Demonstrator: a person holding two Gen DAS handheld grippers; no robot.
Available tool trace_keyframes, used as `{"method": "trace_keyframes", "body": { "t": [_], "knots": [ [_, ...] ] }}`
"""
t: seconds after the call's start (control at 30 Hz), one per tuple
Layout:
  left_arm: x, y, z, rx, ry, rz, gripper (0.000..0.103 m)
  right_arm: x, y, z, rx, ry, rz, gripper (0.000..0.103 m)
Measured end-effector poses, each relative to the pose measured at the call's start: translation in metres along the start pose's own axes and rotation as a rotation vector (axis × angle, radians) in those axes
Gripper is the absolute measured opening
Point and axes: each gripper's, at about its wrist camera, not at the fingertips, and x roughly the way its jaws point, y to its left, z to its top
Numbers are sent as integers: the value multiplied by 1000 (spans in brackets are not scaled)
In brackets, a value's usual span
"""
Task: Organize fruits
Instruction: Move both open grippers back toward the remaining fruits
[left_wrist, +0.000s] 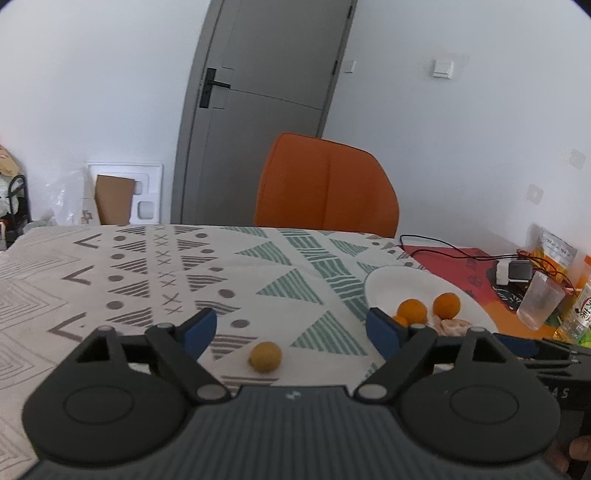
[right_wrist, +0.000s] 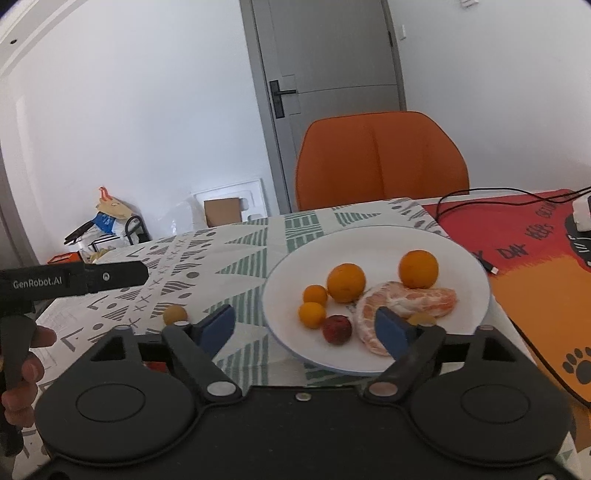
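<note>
A small yellow-brown fruit (left_wrist: 265, 356) lies on the patterned tablecloth, between the open jaws of my left gripper (left_wrist: 291, 328) and a little ahead of them; it also shows in the right wrist view (right_wrist: 175, 314). A white plate (right_wrist: 443, 243) holds two oranges (right_wrist: 346, 282), two small oranges (right_wrist: 312, 314), a red fruit (right_wrist: 337, 329), peeled orange segments (right_wrist: 424, 297) and a small yellow fruit (right_wrist: 421, 318). My right gripper (right_wrist: 306, 326) is open and empty over the plate's near edge. The plate also shows at the right of the left wrist view (left_wrist: 399, 284).
An orange chair (right_wrist: 380, 158) stands behind the table. A red and orange mat (right_wrist: 535, 251) with black cables and a white charger lies right of the plate. A clear cup (left_wrist: 540, 301) and bottles stand at the far right. A grey door is behind.
</note>
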Motion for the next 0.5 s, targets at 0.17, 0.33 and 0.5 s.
{"method": "trace_keyframes", "body": {
  "t": [0.17,0.33,0.5],
  "knots": [
    [-11,12,-5,-11,-11,28,94,1,10,-1,-14,3,4,99],
    [-19,27,-12,-27,0,65,95,4,23,-2,-29,10,24,103],
    [-27,41,-20,-38,19,88,95,7,38,-5,-57,26,49,103]
  ]
}}
